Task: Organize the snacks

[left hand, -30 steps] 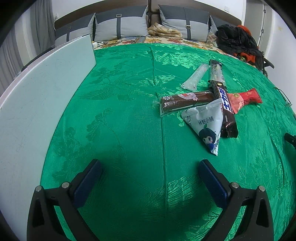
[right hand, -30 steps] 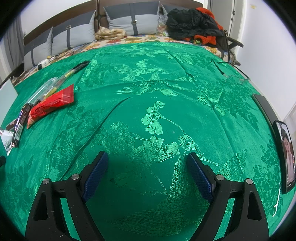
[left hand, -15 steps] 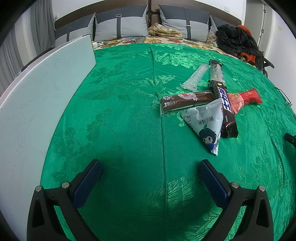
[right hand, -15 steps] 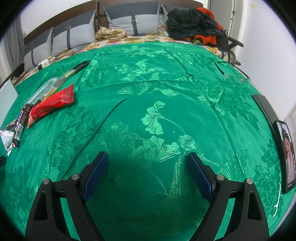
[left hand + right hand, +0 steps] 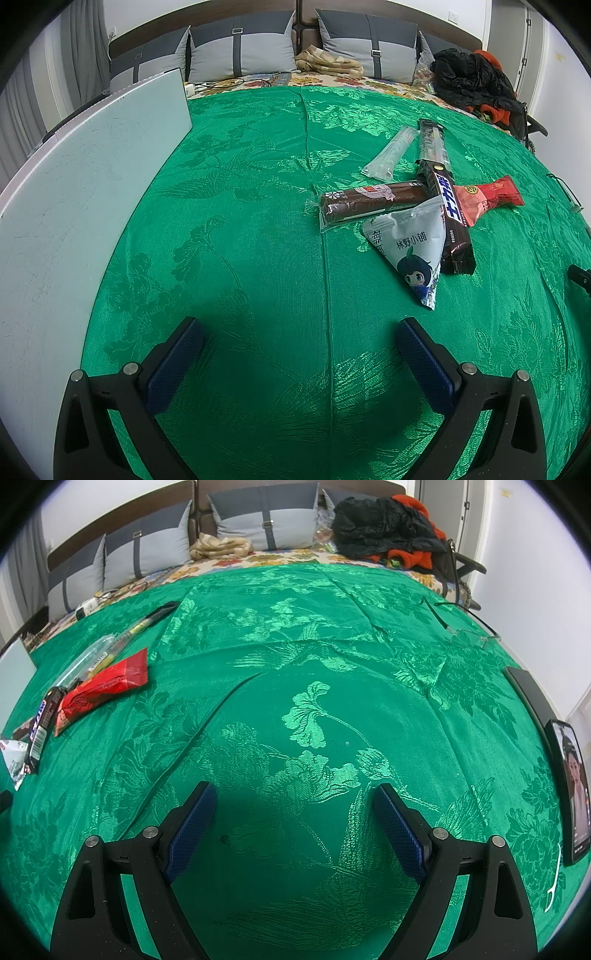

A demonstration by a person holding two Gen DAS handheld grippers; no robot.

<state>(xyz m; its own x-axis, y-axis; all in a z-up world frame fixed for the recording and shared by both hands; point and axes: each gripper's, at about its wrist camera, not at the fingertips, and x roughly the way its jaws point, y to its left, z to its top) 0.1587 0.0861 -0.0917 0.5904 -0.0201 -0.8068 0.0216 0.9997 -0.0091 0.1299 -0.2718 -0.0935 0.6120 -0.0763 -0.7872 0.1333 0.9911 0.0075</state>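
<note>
Several snacks lie piled on the green cloth. In the left wrist view: a triangular white packet with a cartoon face (image 5: pixel 410 251), a long brown bar in clear wrap (image 5: pixel 369 203), a dark chocolate bar (image 5: pixel 448 214), a red packet (image 5: pixel 487 195), a clear tube packet (image 5: pixel 391 153) and a long dark stick pack (image 5: pixel 432 142). My left gripper (image 5: pixel 297 330) is open and empty, short of the pile and to its left. My right gripper (image 5: pixel 293 794) is open and empty over bare cloth; the red packet (image 5: pixel 99 690) and chocolate bar (image 5: pixel 42 727) lie far to its left.
A pale flat board (image 5: pixel 74 192) lies along the left. A phone (image 5: pixel 574 790) and a dark flat object (image 5: pixel 528 694) sit at the right edge, glasses (image 5: pixel 472 635) further back. Pillows (image 5: pixel 243 51) and dark clothes (image 5: pixel 380 528) lie at the far end.
</note>
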